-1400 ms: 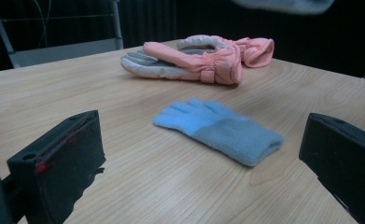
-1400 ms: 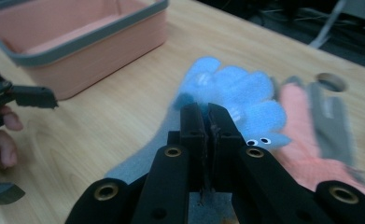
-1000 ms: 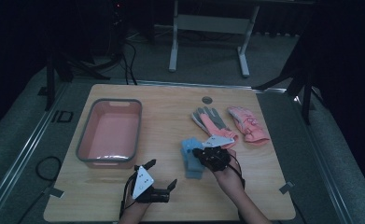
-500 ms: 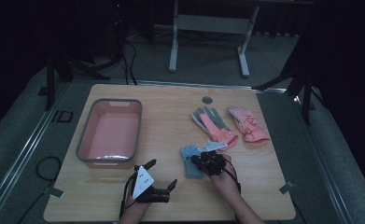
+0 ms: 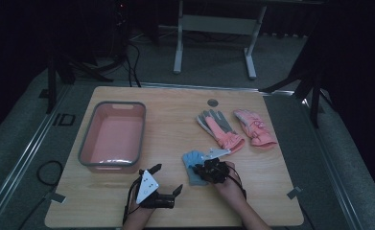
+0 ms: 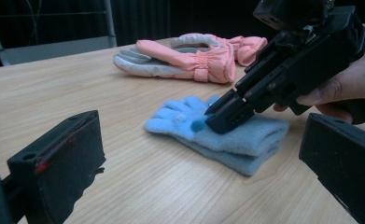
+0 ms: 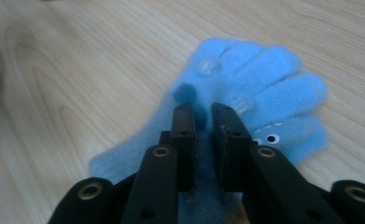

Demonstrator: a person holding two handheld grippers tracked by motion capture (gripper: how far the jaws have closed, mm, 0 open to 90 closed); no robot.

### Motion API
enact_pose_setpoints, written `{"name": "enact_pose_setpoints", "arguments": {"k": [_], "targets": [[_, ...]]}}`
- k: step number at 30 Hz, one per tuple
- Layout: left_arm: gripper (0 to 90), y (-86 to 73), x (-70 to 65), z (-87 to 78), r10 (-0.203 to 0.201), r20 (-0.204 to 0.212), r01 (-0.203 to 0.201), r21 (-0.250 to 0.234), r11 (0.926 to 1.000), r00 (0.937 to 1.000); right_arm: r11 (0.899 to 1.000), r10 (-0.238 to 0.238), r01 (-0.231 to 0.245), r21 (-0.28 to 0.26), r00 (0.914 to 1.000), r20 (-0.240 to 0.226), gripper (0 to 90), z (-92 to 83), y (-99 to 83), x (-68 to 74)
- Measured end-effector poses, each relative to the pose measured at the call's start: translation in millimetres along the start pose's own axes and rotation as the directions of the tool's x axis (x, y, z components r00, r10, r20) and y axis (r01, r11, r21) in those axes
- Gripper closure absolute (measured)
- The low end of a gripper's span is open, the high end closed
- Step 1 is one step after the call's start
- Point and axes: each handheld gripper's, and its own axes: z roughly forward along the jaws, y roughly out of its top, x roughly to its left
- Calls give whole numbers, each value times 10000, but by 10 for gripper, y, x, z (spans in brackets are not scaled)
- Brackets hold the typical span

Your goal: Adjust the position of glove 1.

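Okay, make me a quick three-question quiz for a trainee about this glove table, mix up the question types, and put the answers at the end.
1. True or false: the pink tub has a glove inside it.
2. Which thing do the tips of the right gripper rest on? A) the blue glove B) the pink-and-grey glove C) the tub
3. Fill in: the left gripper waits near the table's front edge with its jaws ____.

Key
1. False; the tub shows only its bare floor.
2. A; the jaws stand a narrow gap apart, having just been opening, with their tips down on the blue fleece.
3. Open, with nothing between them.
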Motion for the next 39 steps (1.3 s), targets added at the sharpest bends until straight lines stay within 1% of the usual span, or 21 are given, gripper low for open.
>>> {"name": "enact_pose_setpoints", "arguments": {"k": [2,4,5,10,11,12,14,15,16,18,20,23,25,29,31,33,34,36,37,38,39], "targets": [[1,3,-11,7,110,-40,-110,58,9999,9999,9998,-213,212,-46,9995,-215,750,-13,-17,8],[1,4,-23,8,218,-50,-218,68,9997,9997,9996,-274,272,-97,9994,-224,714,-17,-21,11],[1,7,-26,14,238,-5,-237,141,9996,9997,9989,-436,430,-198,9985,-316,611,-49,-13,11],[1,32,-53,51,50,645,-105,852,9963,9979,9957,-608,581,-725,9975,-356,384,-221,19,-22],[1,44,-67,58,26,794,-104,976,9952,9968,9947,-613,560,-863,9963,-601,327,-260,20,-51],[1,60,-87,64,53,905,-149,1057,9943,9959,9936,-531,446,-1038,9953,-805,286,-296,23,-84],[1,96,-143,91,441,922,-564,1360,9891,9948,9912,-325,176,-1310,9931,-1126,195,-361,32,-165],[1,108,-168,105,597,1008,-736,1405,9873,9931,9904,-305,150,-1375,9933,-1117,172,-375,36,-193],[1,120,-182,121,689,1321,-880,1439,9857,9888,9913,-277,130,-1311,9934,-1111,182,-392,45,-231],[1,142,-225,165,923,1690,-1203,1640,9791,9813,9871,-84,-139,-1592,9903,-1387,188,-422,58,-319],[74,166,-260,209,1256,2101,-1621,1666,9726,9696,9847,193,-485,-1674,9850,-1716,180,-443,84,-376],[94,202,-269,306,1406,2275,-1866,1952,9629,9636,9855,188,-497,-1625,9823,-1865,172,-433,122,-407],[94,219,-258,378,1412,2395,-1923,2054,9596,9606,9822,337,-679,-1751,9809,-1914,173,-408,134,-424],[138,249,-268,513,1847,2651,-2463,2216,9435,9464,9804,1037,-1387,-1397,9670,-2326,151,-322,170,-478],[146,257,-283,580,2065,2974,-2797,2293,9323,9321,9761,1452,-1798,-1222,9576,-2488,152,-266,187,-498],[186,257,-305,636,2328,3286,-3176,2338,9189,9153,9738,1612,-1948,-1171,9553,-2478,143,-217,198,-514],[209,256,-314,662,2471,3396,-3368,2371,9113,9075,9745,1638,-1954,-1100,9553,-2462,130,-192,207,-521],[234,250,-316,710,2765,3567,-3783,2571,8893,8924,9750,1717,-1973,-1023,9610,-2168,131,-147,223,-527],[249,241,-318,736,2869,3544,-3909,2690,8802,8900,9756,1752,-1972,-964,9640,-1998,129,-120,228,-525],[251,235,-314,761,3000,3567,-4094,2870,8660,8847,9770,1758,-1939,-887,9679,-1796,137,-92,230,-522],[253,225,-308,777,3035,3627,-4162,2900,8618,8811,9778,1822,-1965,-728,9689,-1673,141,-60,228,-520]]}}
